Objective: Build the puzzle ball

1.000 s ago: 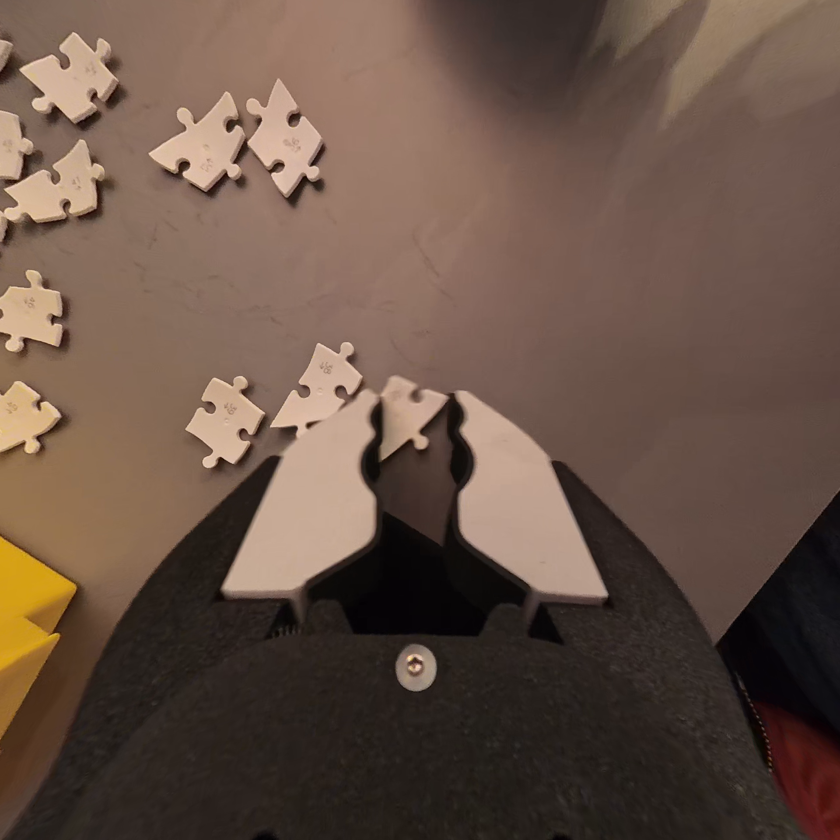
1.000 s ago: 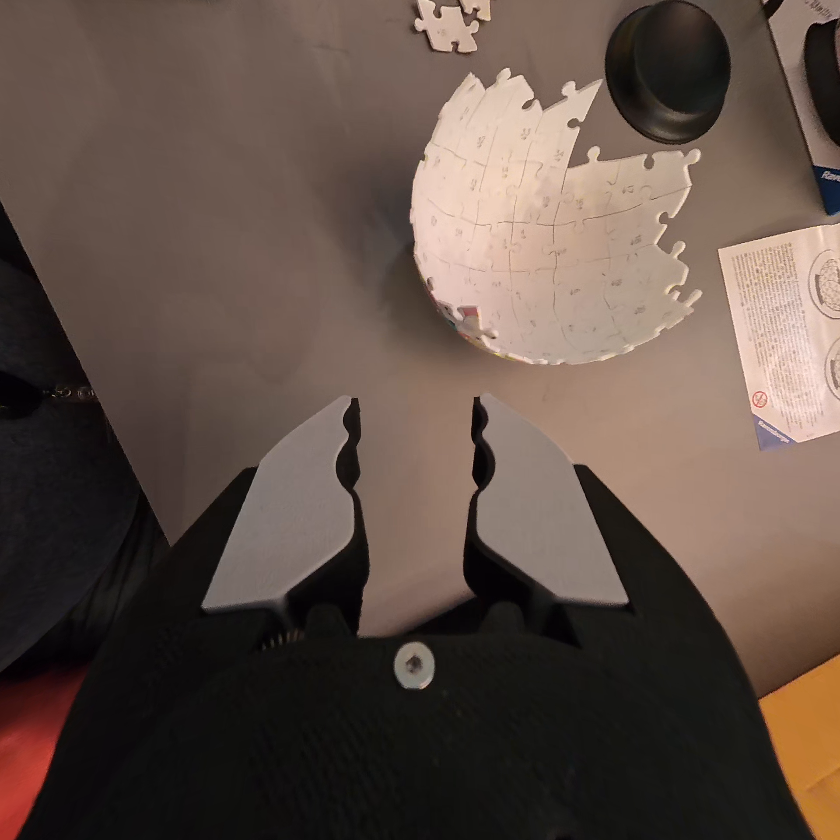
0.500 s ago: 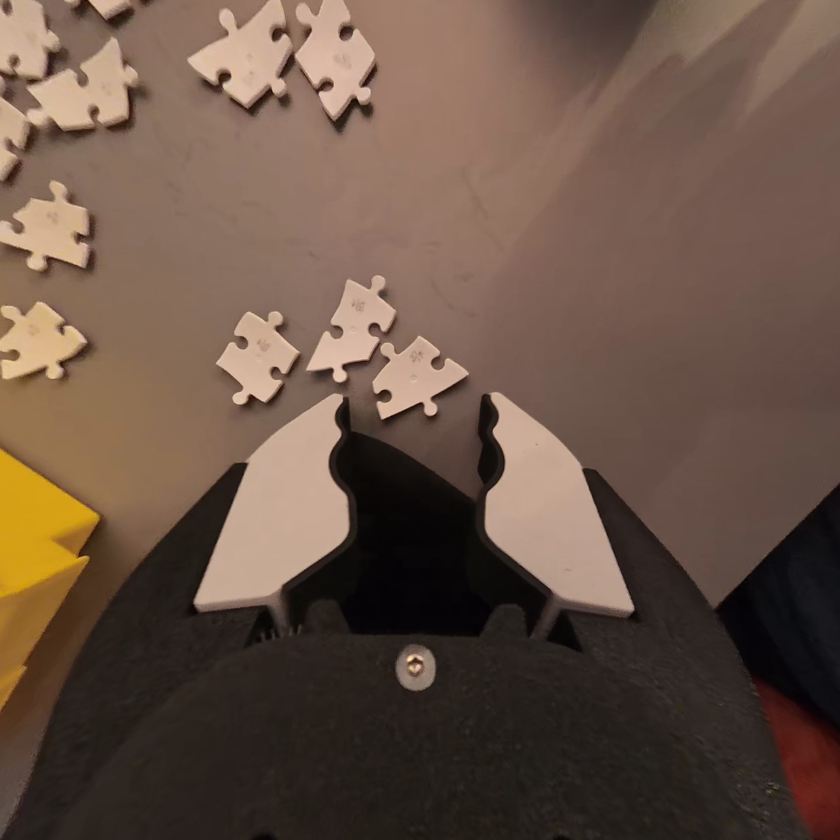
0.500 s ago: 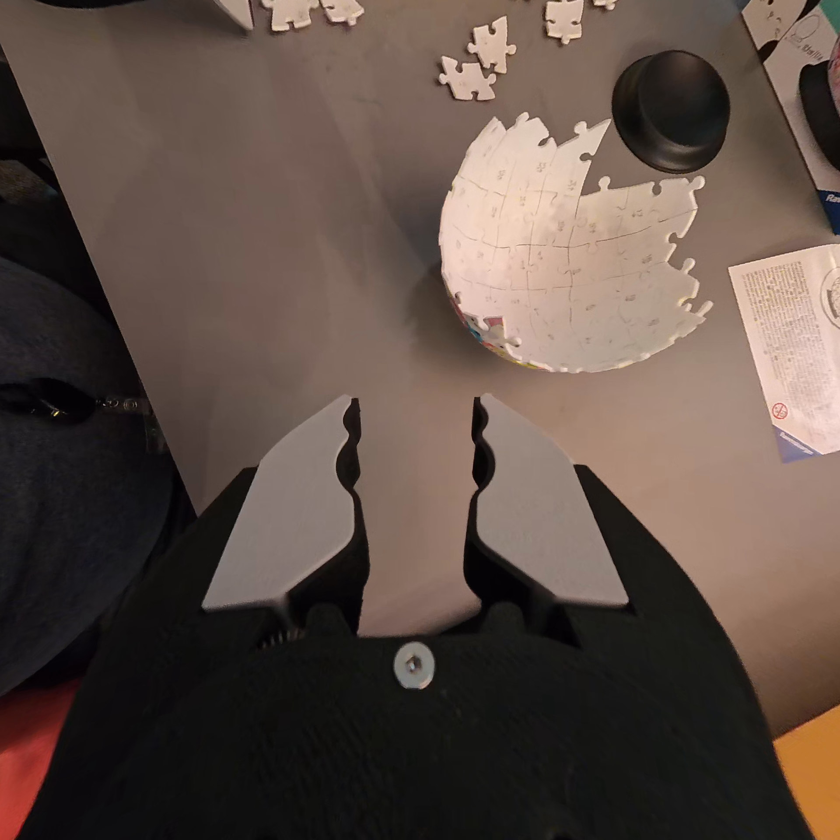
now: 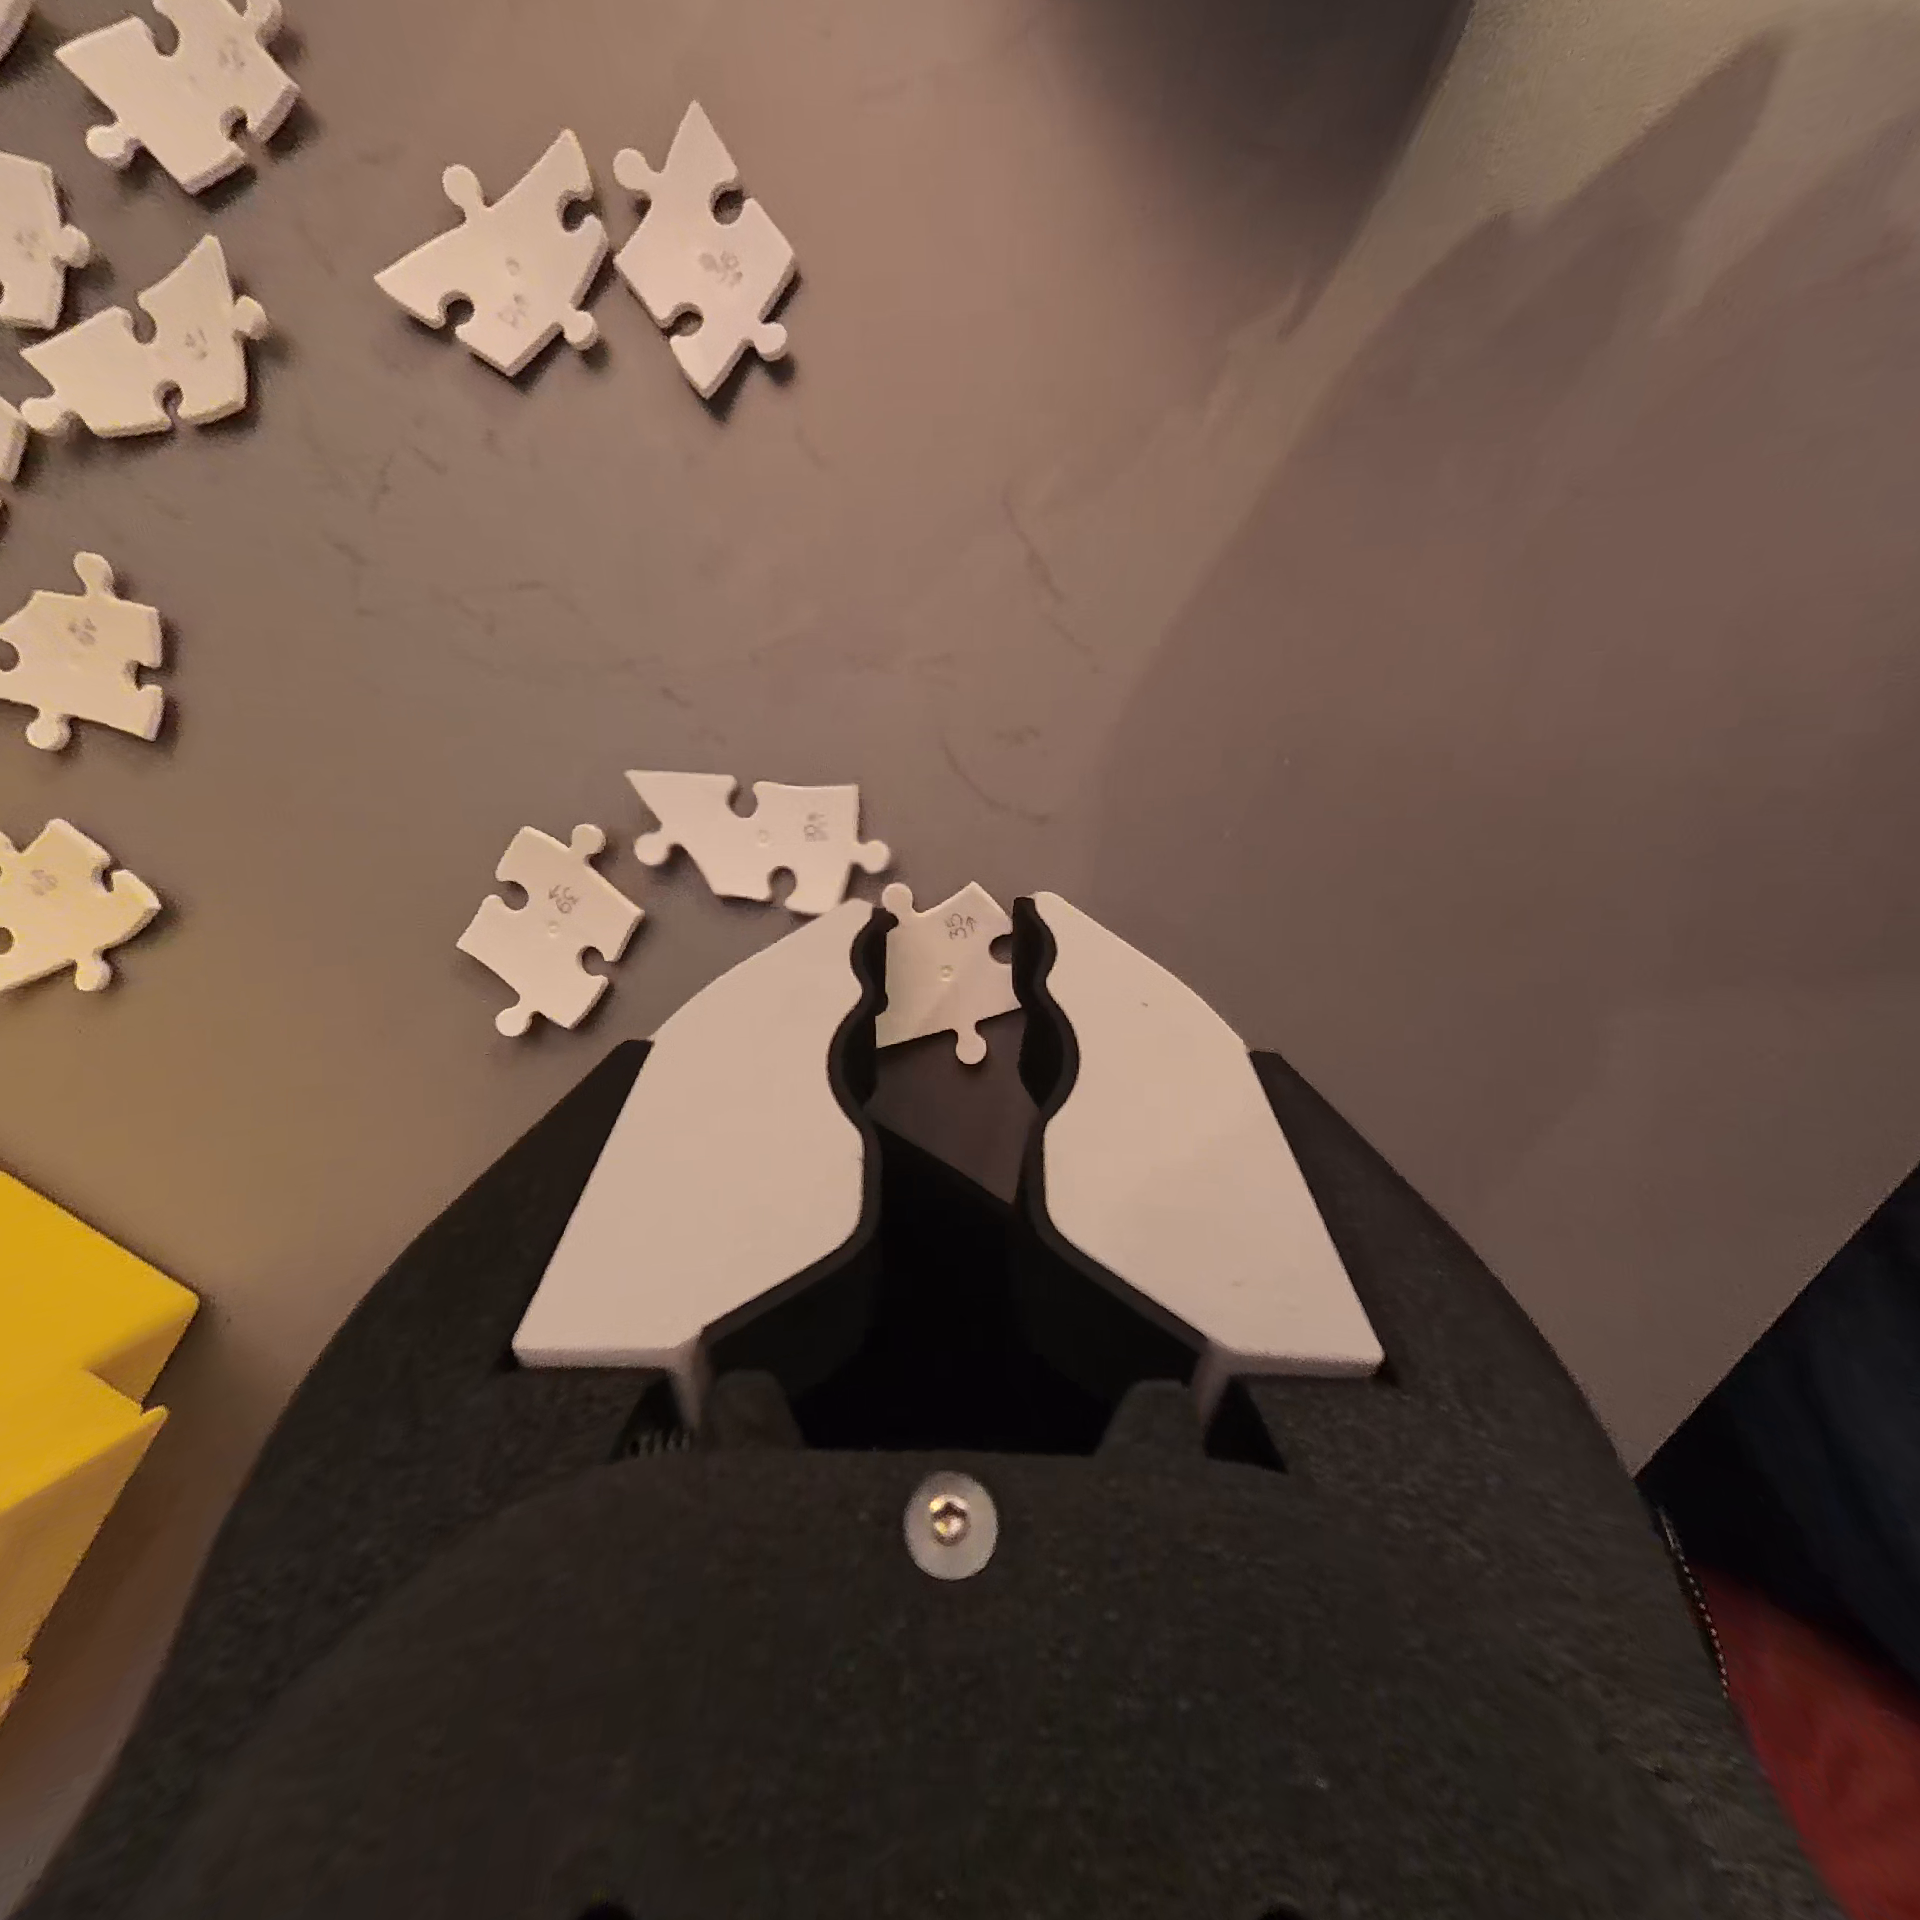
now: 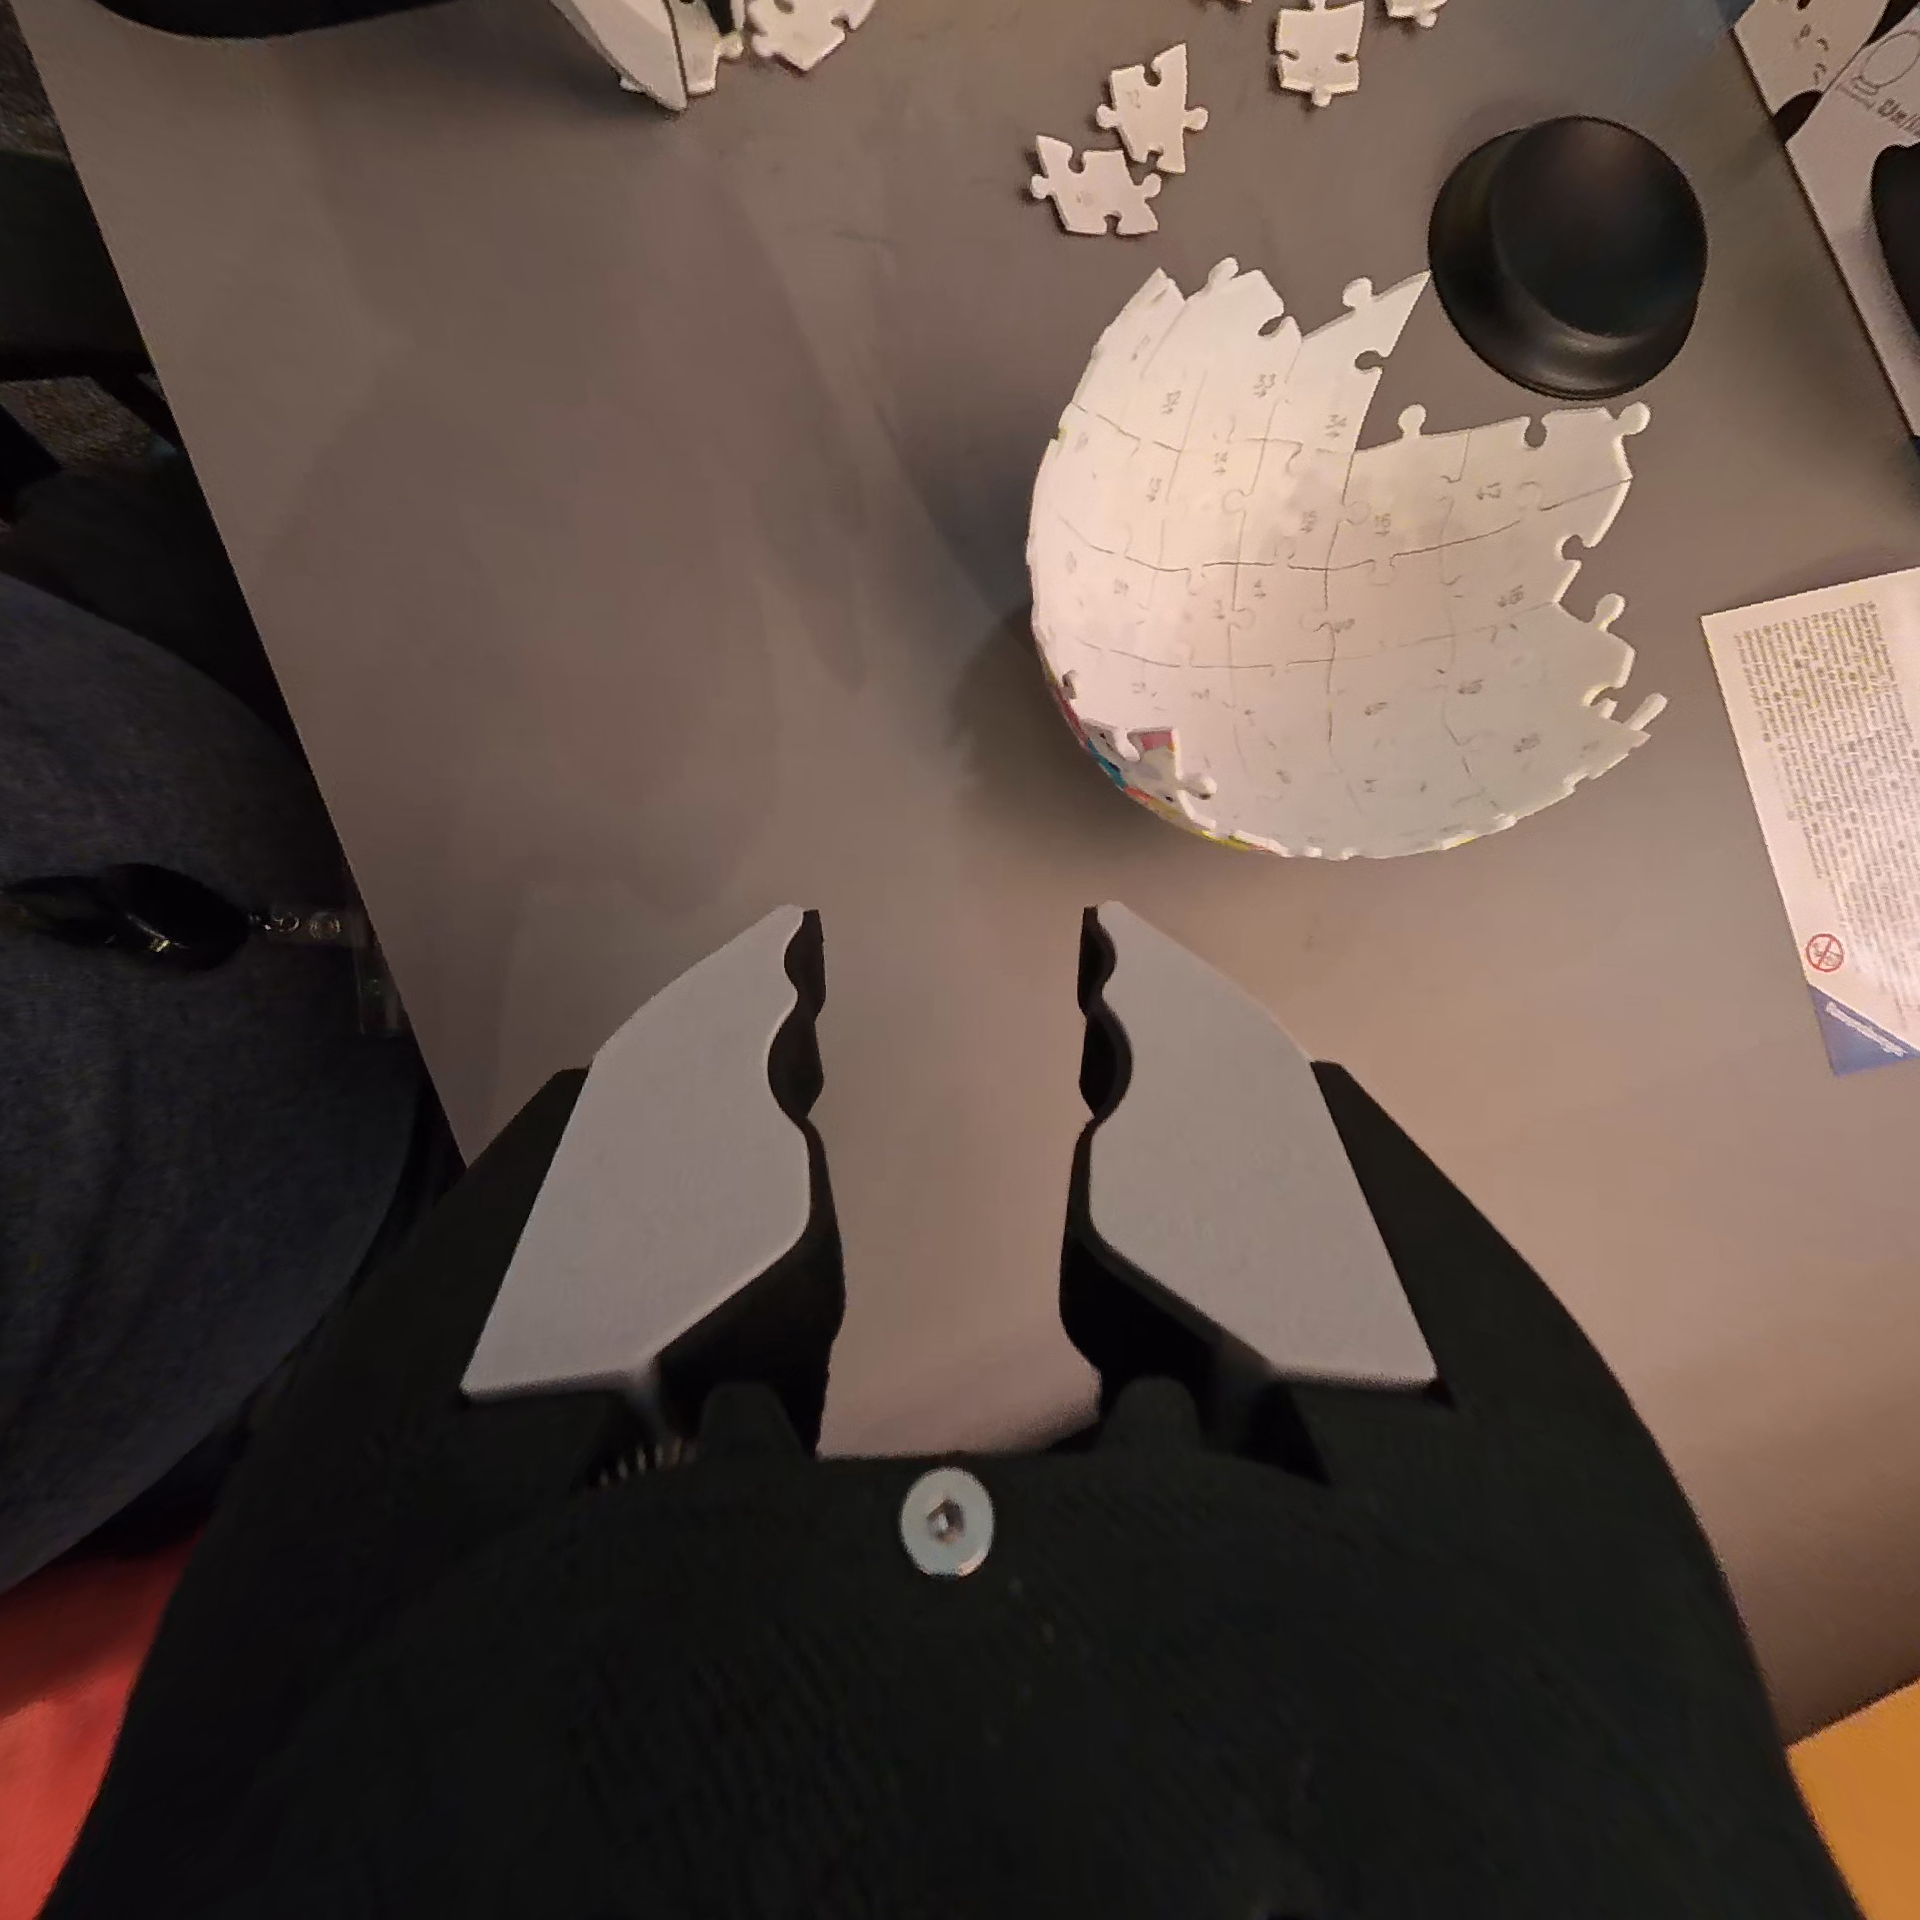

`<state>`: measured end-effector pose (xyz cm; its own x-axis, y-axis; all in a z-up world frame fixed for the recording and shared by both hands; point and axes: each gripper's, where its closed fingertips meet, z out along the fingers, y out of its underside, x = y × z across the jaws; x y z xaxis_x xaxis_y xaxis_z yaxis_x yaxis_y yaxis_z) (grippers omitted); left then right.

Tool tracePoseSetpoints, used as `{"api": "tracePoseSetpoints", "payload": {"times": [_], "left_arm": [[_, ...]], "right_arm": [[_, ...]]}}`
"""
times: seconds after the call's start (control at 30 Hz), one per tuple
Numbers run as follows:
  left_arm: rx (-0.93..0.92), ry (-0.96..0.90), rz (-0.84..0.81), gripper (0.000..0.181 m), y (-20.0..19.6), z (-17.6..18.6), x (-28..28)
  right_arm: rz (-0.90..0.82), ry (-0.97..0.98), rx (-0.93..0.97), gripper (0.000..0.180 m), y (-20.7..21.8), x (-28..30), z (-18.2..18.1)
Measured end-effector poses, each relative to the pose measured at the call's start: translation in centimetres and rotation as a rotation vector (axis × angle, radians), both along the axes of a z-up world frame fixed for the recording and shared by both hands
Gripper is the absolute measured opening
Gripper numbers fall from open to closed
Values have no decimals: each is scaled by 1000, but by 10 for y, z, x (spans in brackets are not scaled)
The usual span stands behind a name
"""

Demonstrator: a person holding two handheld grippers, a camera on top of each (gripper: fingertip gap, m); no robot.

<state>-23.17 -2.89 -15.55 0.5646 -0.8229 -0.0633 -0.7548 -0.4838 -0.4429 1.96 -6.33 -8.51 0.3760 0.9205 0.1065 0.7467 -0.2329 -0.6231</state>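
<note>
Though drawn in to a slim gap, left gripper (image 5: 948,914) fingers just flanking one white piece (image 5: 940,982), its edges meeting both tips; cannot tell whether actually squeezed. Lying on the grey table (image 5: 1351,727), near its front-right edge. Just left of it, two more pieces (image 5: 758,842) (image 5: 551,925), apart from each other. Farther left and up, a scatter of others. Yellow box (image 5: 62,1351) at the lower left corner. Bare table to the right and ahead, open up to the edge.

Right gripper (image 6: 951,925) spread wide, holding nothing, poised over bare table beside the left edge. Half-built ball (image 6: 1320,623) ahead and right, well apart, open side up, rim jagged with a deep notch at the back. Black stand (image 6: 1569,255) just behind that notch. Leaflet (image 6: 1829,790) near the ball's right. Clear grey surface between the fingertips and the ball.
</note>
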Motion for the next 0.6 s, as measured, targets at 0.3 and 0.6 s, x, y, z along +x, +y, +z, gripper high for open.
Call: {"api": "tracePoseSetpoints", "payload": {"times": [0.3, 0.6], "left_arm": [[64, -31, -66, 23, -7, 12, 11], [356, -150, -317, 23, -24, 94, 80]], "right_arm": [[24, 42, -12, 48, -3, -13, 0], [-2, 621, -250, 39, -16, -96, 70]]}}
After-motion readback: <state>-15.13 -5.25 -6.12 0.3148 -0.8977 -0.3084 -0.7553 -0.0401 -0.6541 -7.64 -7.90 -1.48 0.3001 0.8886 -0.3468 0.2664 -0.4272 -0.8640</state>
